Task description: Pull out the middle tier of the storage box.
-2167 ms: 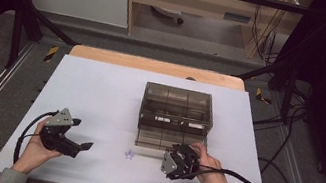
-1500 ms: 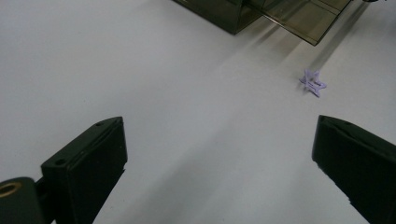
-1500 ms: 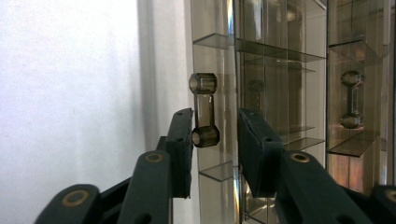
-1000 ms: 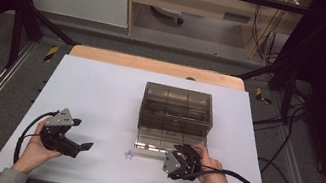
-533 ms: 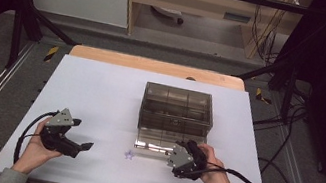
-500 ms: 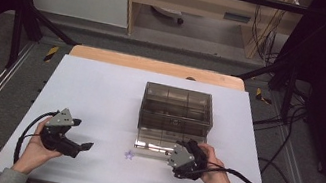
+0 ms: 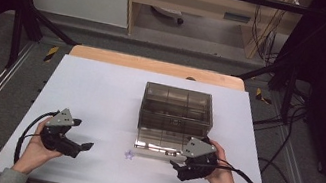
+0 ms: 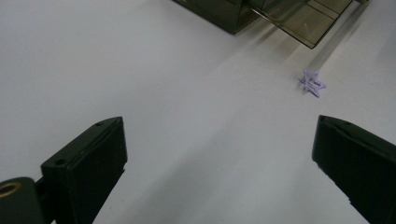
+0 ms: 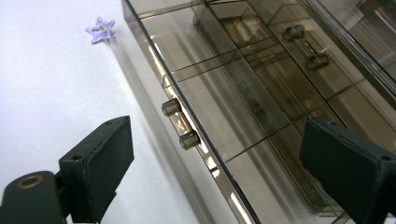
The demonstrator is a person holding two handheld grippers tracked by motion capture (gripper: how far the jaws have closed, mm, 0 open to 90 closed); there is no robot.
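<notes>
High view: You sit at a white table with a smoky, translucent brown plastic drawer box standing right of centre. Its bottom drawer is pulled out toward you. Your left gripper rests at the near left, well apart from the box, jaws pointing right toward a small pale-purple star-shaped piece that lies on the bare tabletop between your two hands, just in front of the drawer. Your right gripper sits just beside the drawer's near right corner, held in your right hand; whether it touches the drawer is hard to judge from this height. Your left hand wraps the other gripper from behind.

Left gripper view: Your left gripper's two black jaws stand wide apart with nothing between them but white table. The purple star lies ahead and to the right, beyond the right jaw, near the corner of the drawer.

Right gripper view: Your right gripper's jaws are spread wide and grasp nothing. Between them runs the front edge of the drawer, with its clear cylindrical handle lying just ahead of the left jaw. The star lies on the table at upper left, beside the drawer's corner.
</notes>
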